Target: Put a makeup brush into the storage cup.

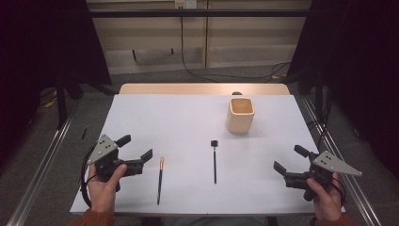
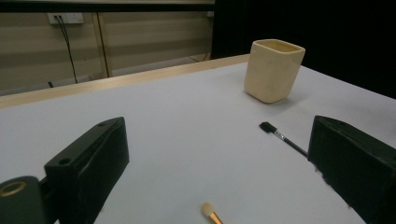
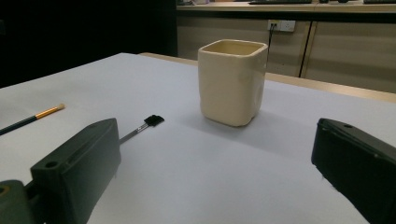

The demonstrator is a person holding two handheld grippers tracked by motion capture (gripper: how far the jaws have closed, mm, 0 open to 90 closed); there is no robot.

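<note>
A cream square cup [image 1: 241, 114] stands upright on the white table [image 1: 179, 117], right of centre toward the back. Two thin brushes lie in front of it: one with a black head [image 1: 214, 160] and one with a gold ferrule and pale tip [image 1: 160, 179]. My left gripper [image 1: 138, 147] is held open near the front left edge, just left of the gold-ferrule brush [image 2: 211, 215]. My right gripper [image 1: 290, 159] is held open near the front right edge. Both have nothing between their jaws. The cup [image 3: 232, 81] and the black-headed brush [image 3: 142, 127] show ahead of the right jaws.
A wooden strip [image 1: 202, 89] borders the table's far edge. Metal rails [image 1: 42, 165] run along the floor on both sides. Cables [image 1: 207, 73] trail over the floor behind the table, below a wall with sockets [image 1: 184, 4].
</note>
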